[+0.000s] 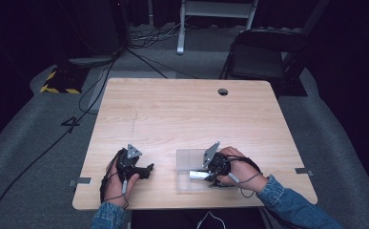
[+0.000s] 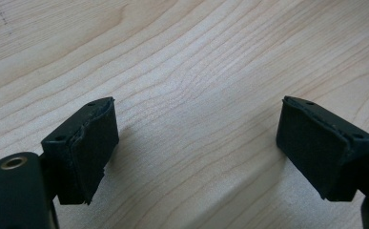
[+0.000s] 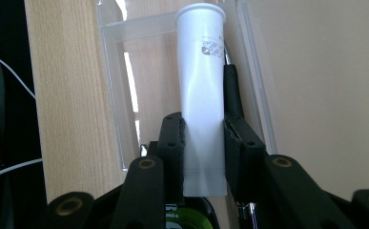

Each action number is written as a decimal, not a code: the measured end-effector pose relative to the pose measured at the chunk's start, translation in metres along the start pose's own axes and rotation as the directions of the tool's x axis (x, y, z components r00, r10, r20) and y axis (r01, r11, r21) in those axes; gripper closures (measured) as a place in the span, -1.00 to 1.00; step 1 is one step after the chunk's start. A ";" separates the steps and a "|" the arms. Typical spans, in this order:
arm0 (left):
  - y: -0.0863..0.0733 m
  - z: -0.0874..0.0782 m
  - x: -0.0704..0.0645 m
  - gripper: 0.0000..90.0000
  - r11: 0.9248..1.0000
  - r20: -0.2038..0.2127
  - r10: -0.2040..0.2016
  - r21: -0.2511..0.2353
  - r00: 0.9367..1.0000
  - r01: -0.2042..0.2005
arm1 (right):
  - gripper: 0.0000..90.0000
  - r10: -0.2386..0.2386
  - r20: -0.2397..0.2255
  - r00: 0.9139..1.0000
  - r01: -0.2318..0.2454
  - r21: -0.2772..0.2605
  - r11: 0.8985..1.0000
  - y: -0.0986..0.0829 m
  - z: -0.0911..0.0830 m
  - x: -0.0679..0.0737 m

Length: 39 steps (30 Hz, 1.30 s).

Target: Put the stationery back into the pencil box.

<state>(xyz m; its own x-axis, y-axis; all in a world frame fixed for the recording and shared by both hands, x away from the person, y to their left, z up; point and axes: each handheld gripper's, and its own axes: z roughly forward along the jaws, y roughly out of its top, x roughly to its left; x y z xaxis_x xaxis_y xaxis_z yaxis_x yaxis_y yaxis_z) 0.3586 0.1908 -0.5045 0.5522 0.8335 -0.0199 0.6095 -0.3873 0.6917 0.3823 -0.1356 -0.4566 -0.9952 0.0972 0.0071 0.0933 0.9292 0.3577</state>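
1. While the person is resting both hands on the near part of the wooden table [image 1: 182, 109], the left gripper [image 1: 141, 170] is sitting on the left side, held by the left hand [image 1: 117, 179]; in the left gripper view its two black jaws are standing wide apart, with bare wood grain between them and nothing touching the pads [image 2: 94, 152].

2. The right gripper [image 1: 210, 172] is lying near the front edge at the right, held by the right hand [image 1: 237, 169]; in the right gripper view its jaws are pressing together on a white plastic tube [image 3: 201, 95], one jaw on each side of the tube's lower part.

3. The tube is pointing away from the gripper's camera, its flanged end far from the jaws; some small dark print is showing near that end, too small to read; a thin dark object [image 3: 232, 90] is lying just beside the tube, and I cannot tell what it is.

4. The tube is hanging over a clear plastic tray [image 1: 184, 160], which is sitting flat on the table just left of the right gripper; whether the tube is touching the tray's floor, I cannot tell.

5. Both forearms are wearing blue denim sleeves [image 1: 287, 200]; a black folding chair [image 1: 261, 55] is standing beyond the far edge of the table.
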 end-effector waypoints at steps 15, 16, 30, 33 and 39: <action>0.000 0.000 0.000 -0.68 1.000 0.002 0.002 0.002 1.000 -0.002 | 0.41 0.011 0.011 1.000 -0.010 -0.037 0.999 -0.001 -0.007 0.001; 0.000 0.000 0.000 -0.69 1.000 0.006 -0.002 0.001 1.000 0.002 | 0.38 0.008 0.010 1.000 -0.008 -0.050 0.999 -0.001 -0.009 0.001; 0.001 0.002 0.001 -0.69 1.000 0.005 0.007 -0.001 1.000 -0.007 | -0.04 0.141 0.071 0.988 -0.122 -0.223 0.967 -0.011 -0.048 -0.004; 0.001 0.002 0.000 -0.69 1.000 0.006 0.006 -0.001 1.000 -0.006 | -0.13 0.188 0.079 0.979 -0.161 -0.268 0.950 -0.018 -0.057 -0.007; 0.002 0.002 0.001 -0.70 1.000 0.009 0.005 0.002 1.000 -0.005 | -0.22 0.277 0.094 0.956 -0.232 -0.332 0.914 -0.031 -0.072 -0.013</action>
<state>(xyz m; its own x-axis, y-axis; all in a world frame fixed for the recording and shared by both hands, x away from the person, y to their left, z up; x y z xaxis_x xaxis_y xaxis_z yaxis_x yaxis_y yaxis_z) 0.3609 0.1902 -0.5046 0.5603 0.8280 -0.0225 0.6075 -0.3923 0.6907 0.3905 -0.1915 -0.4010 -0.9231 0.3841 0.0179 0.3071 0.7083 0.6356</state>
